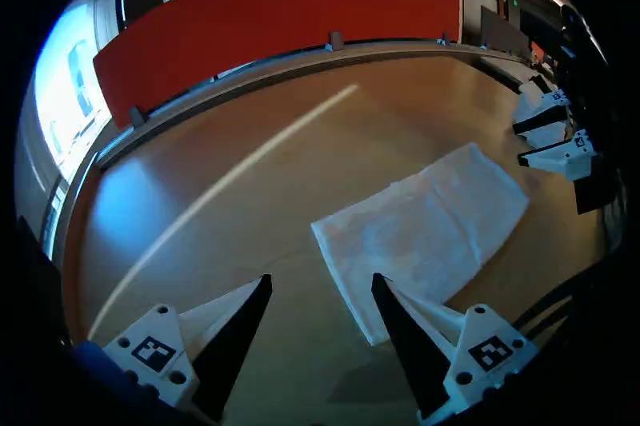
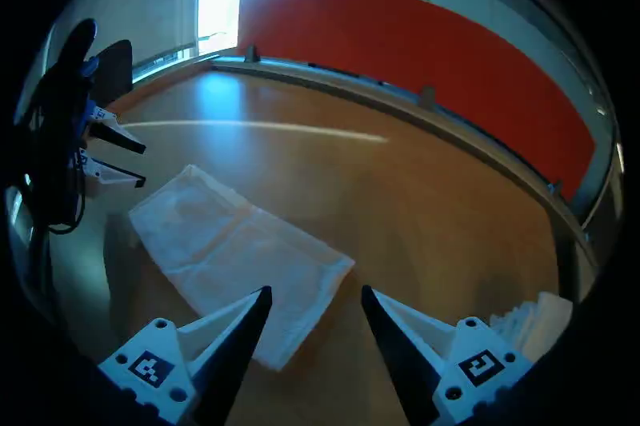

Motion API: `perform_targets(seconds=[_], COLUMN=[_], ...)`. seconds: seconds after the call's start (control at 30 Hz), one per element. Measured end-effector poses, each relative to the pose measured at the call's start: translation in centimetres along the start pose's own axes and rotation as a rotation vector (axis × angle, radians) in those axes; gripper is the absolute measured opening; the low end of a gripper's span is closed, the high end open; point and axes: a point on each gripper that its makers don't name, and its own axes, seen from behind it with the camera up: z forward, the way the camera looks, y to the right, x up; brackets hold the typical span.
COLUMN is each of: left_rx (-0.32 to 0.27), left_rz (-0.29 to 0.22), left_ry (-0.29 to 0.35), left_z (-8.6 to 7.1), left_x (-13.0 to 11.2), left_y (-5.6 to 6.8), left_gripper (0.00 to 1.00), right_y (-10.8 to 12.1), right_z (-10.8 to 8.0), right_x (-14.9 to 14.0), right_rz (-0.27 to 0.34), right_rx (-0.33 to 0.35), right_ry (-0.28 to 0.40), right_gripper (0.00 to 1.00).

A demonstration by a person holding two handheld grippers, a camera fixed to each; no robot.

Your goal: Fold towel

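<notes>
the towel [image 1: 424, 226] lies flat on the table [image 1: 240, 210], a long pale strip running slantwise between my two tools, and it looks doubled over at least once, since a fold line crosses its middle in the right gripper view. i judge one more fold is wanted, short end over short end, which is why i stand at both ends of it. my left gripper [image 1: 320, 277] hangs over the near short end with its jaws wide and nothing in them; one finger overlaps the towel's near corner in the left gripper view, but whether it touches the cloth i cannot tell. my right gripper [image 2: 315, 288] sits over the opposite end, jaws wide too and empty, the towel's corner just ahead of the gap between them. each tool shows in the other's view, facing across the cloth, both with fingers apart. i hold them open and low like this so each can slide a finger under an edge and pinch one corner; the cloth is thin and limp, so a shallow bite may catch only the top layer and spoil the fold. beyond the table's far rim stands a red panel [image 1: 272, 18]. at the edge of the right gripper view sits a pale stack [image 2: 532, 322], perhaps more folded cloth, though i cannot be sure.
</notes>
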Motion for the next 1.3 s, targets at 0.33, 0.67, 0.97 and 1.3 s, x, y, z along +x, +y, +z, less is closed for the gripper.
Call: perform_targets(seconds=[0.33, 0.67, 0.97, 1.3], left_rx=[0.013, 0.03, 0.058, 0.107], left_rz=[-0.035, -0.073, -0.112, -0.182], left_ry=[-0.005, -0.006, 0.001, 0.001], left_z=[-1.6, -3.0, -4.8, -7.6], left_x=[-2.0, -3.4, -4.7, -6.9], left_y=[0.4, 0.5, 0.0, -1.2], left_gripper=[0.92, 0.92, 0.93, 0.93], right_y=[-0.9, -1.9, -2.3, -3.2], right_z=[-1.4, -2.3, -2.1, -1.9], right_x=[-1.4, -2.4, -3.0, -4.2], right_rz=[0.014, 0.02, -0.007, -0.089], right_rx=[0.004, 0.018, 0.054, 0.12], right_ry=[-0.004, -0.004, -0.011, -0.045], right_gripper=[0.86, 0.86, 0.86, 0.86])
